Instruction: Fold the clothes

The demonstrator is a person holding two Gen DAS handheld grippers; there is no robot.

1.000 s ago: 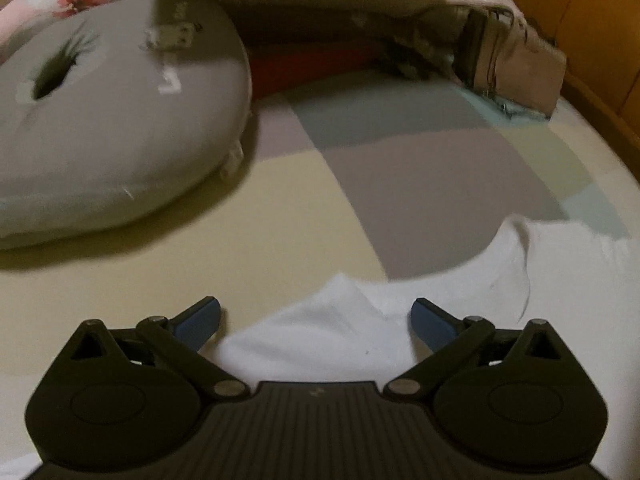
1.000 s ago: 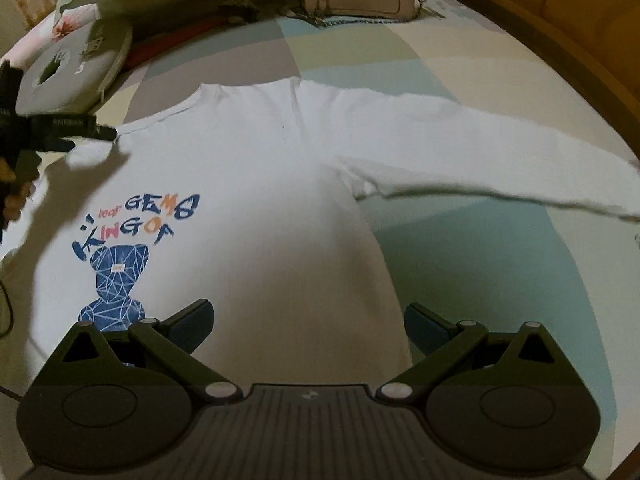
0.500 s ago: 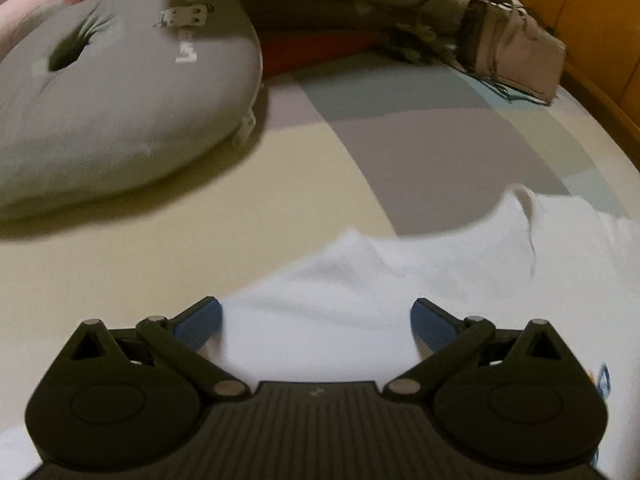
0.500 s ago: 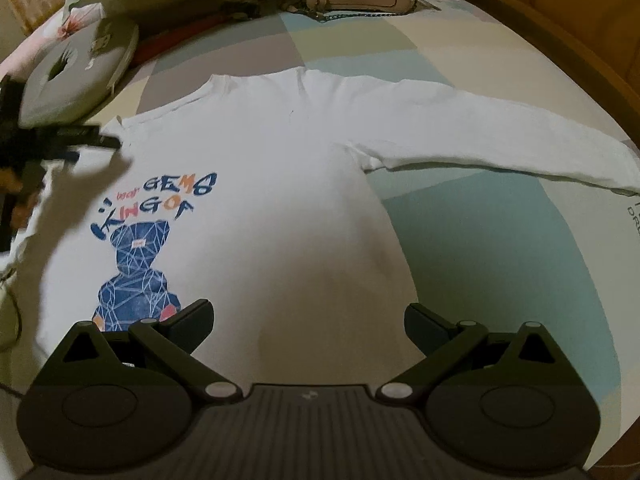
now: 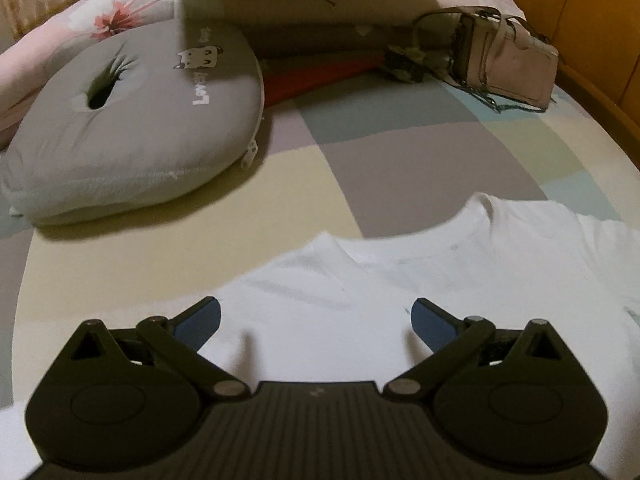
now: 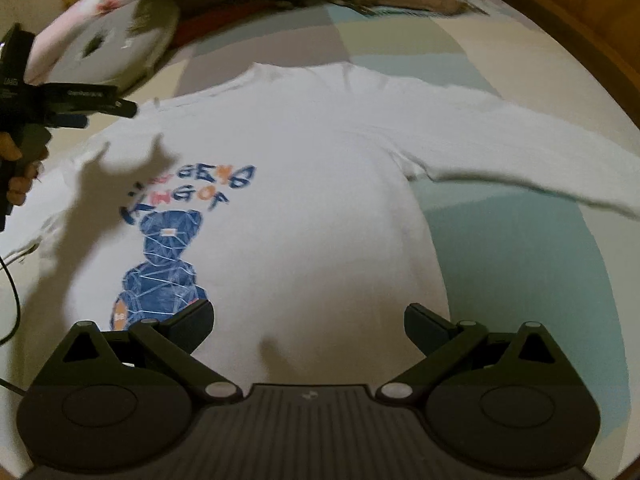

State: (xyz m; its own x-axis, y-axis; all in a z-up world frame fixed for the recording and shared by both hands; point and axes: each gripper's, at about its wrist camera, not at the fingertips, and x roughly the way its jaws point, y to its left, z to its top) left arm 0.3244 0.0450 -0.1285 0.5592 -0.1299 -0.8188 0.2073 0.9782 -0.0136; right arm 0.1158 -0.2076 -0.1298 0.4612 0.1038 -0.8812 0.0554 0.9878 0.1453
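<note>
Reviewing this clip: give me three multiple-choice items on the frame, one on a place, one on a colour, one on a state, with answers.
1. Where does the handbag lie?
A. far end of the bed
B. on the shirt
C. on the cushion

2. What colour is the bear print on the shirt?
A. green
B. blue
C. black

3. How do the left gripper's jaws stand?
A. shut on the shirt
B. shut, empty
C. open

Answers: 1 A, it sits beyond the shirt by the pillows; 2 B, print is blue; 3 C, fingers stand apart above cloth.
</note>
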